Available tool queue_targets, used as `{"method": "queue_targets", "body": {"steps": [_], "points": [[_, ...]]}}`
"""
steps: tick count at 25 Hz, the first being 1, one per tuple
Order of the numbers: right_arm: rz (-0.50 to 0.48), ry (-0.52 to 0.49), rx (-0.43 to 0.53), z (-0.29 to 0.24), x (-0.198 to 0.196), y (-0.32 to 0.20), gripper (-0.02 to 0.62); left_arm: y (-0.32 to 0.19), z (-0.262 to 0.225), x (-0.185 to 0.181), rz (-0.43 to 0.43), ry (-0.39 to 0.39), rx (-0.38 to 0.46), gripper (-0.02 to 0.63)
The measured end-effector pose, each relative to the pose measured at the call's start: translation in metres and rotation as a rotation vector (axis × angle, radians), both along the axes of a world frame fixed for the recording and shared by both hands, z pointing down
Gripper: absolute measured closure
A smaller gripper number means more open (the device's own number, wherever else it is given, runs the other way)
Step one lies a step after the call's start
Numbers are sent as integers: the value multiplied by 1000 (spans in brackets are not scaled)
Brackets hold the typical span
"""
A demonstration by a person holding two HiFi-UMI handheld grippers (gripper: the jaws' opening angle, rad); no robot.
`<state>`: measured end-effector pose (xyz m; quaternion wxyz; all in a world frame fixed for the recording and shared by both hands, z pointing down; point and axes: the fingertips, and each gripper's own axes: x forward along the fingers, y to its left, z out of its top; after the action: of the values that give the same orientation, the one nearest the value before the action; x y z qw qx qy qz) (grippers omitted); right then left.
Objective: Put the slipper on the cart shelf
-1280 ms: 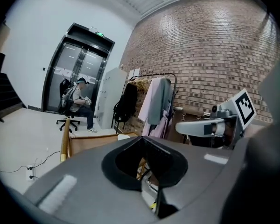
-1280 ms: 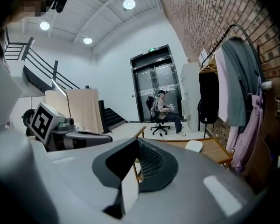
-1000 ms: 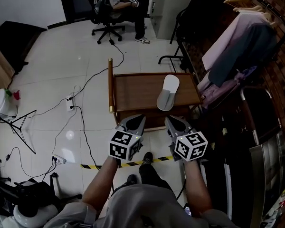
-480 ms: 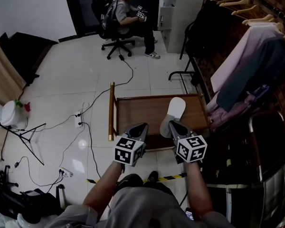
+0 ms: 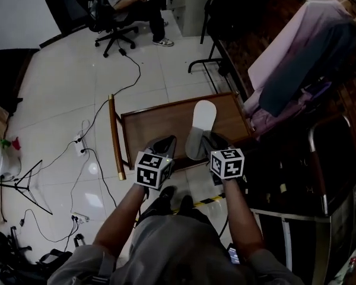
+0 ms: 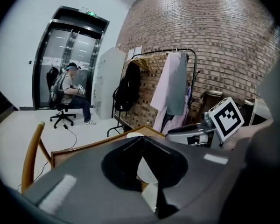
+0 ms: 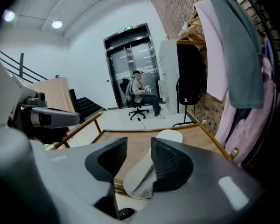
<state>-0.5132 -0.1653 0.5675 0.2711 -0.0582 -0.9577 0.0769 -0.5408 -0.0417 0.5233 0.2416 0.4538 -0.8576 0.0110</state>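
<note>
Slipper (image 5: 200,122) lies on the cart's (image 5: 157,120) top surface, its near end at the front edge; my right hand-held gripper (image 7: 139,148) stands open over that end, holding nothing; my left hand-held gripper (image 6: 141,141) is closed and empty, just beside it.

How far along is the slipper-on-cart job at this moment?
Done, it seems: the slipper lies flat on the cart shelf, though its near end seems to overhang the shelf's front edge slightly. In hand: nothing. The right gripper is open by that near end and the left gripper is shut and empty. Left: perhaps nudging the slipper fully on, then backing away.
</note>
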Motion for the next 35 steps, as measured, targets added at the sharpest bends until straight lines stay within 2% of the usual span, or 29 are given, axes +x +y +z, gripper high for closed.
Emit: {"method": "queue_targets", "body": {"steps": [5, 8, 13, 18, 20, 21, 26, 35], "points": [[57, 122, 41, 65, -7, -12, 382, -16, 32, -14, 61, 49, -21, 598], [64, 173, 41, 97, -21, -12, 356, -22, 49, -27, 85, 63, -36, 598], [85, 232, 31, 135, -42, -11, 353, -24, 79, -40, 111, 107, -68, 598], [145, 257, 19, 153, -55, -13, 353, -15, 91, -46, 127, 133, -90, 598], [168, 270, 29, 158, -55, -13, 394, -11, 93, -46, 133, 143, -91, 598], [173, 274, 35, 159, -55, -14, 457, -9, 93, -47, 135, 148, -90, 598], [179, 281, 47, 155, -52, -12, 563, -10, 85, -49, 160, 152, -71, 598], [211, 175, -1, 103, -35, -17, 586, -29, 61, -42, 256, 129, -35, 598]]}}
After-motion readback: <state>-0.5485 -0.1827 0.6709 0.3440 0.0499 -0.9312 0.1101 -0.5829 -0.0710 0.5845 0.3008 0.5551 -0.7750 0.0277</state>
